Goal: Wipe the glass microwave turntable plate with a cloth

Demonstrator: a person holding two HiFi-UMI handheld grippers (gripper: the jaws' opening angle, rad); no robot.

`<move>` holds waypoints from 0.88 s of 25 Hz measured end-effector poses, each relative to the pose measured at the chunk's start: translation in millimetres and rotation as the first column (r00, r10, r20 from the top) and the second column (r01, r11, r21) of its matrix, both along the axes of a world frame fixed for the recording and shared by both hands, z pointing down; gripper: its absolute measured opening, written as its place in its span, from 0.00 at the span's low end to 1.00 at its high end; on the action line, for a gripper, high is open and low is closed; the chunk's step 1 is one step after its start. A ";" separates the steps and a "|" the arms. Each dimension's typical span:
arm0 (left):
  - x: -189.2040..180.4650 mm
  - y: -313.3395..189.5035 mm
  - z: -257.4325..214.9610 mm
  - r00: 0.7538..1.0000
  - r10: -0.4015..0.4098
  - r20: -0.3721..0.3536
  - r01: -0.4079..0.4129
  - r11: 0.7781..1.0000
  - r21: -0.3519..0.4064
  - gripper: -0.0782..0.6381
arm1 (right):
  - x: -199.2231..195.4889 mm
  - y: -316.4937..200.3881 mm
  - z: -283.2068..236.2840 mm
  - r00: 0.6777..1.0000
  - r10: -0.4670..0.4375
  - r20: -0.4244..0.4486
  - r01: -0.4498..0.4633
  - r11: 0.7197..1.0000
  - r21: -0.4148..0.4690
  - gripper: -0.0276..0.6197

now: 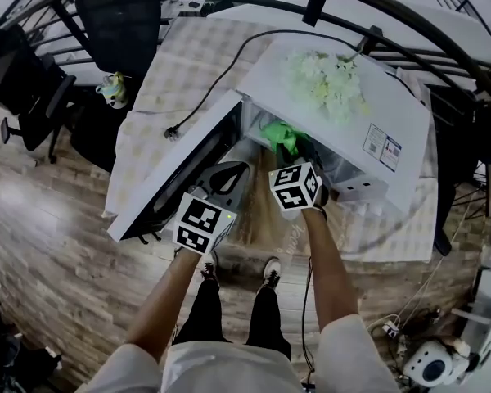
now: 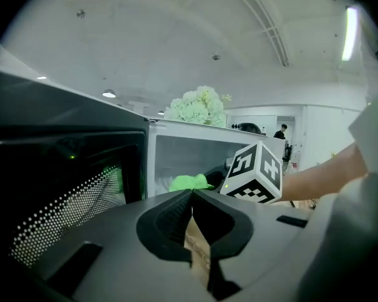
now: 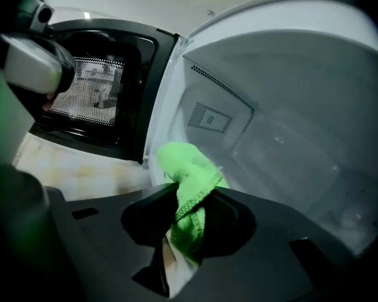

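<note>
We see the right gripper (image 3: 192,200) fingers clamping a fuzzy green cloth (image 3: 188,165), lower centre, at the mouth of the white microwave (image 3: 264,49). The clear round glass plate (image 3: 290,159) lies inside, frame right. The left gripper (image 2: 192,197) fingers are closed, empty, beside the perforated door (image 2: 69,200).

Left gripper (image 2: 192,197) — jaws pressed together, nothing between them, pointing to 1 o'clock. Right gripper (image 3: 190,197) — jaws clamped on cloth (image 3: 183,162), pointing to 12 o'clock.

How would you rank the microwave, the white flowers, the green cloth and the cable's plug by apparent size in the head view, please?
1. microwave, by far the largest
2. white flowers
3. green cloth, partly hidden inside the oven, so only its visible part counts
4. plug, the smallest
</note>
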State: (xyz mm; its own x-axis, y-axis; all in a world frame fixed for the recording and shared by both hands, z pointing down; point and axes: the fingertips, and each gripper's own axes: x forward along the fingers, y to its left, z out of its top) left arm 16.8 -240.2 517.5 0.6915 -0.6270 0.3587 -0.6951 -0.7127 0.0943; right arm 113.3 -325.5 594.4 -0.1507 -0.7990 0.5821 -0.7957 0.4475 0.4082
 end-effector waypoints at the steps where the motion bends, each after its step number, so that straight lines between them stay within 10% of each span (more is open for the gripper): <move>1: 2.5 0.7 0.6 1.000 0.010 0.002 -0.010 1.000 0.002 0.14 | 6.5 4.5 1.3 1.000 0.015 0.003 -0.015 1.000 -0.004 0.22; 11: 2.9 7.0 5.8 1.000 -0.013 -0.015 0.013 0.999 -0.034 0.14 | 70.1 37.3 3.2 0.973 0.226 0.051 -0.226 0.974 -0.021 0.22; 22: -15.6 9.8 -8.6 0.998 -0.054 -0.034 0.054 0.999 -0.007 0.14 | 50.8 7.6 -20.3 0.980 0.200 0.010 -0.201 0.978 0.057 0.22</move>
State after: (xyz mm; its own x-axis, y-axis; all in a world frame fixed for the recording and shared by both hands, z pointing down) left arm 1.2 -230.5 508.9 0.6685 -0.6617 0.3395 -0.7290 -0.6734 0.1230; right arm 164.1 -317.9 574.1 0.0135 -0.8452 0.5343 -0.8687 0.2547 0.4248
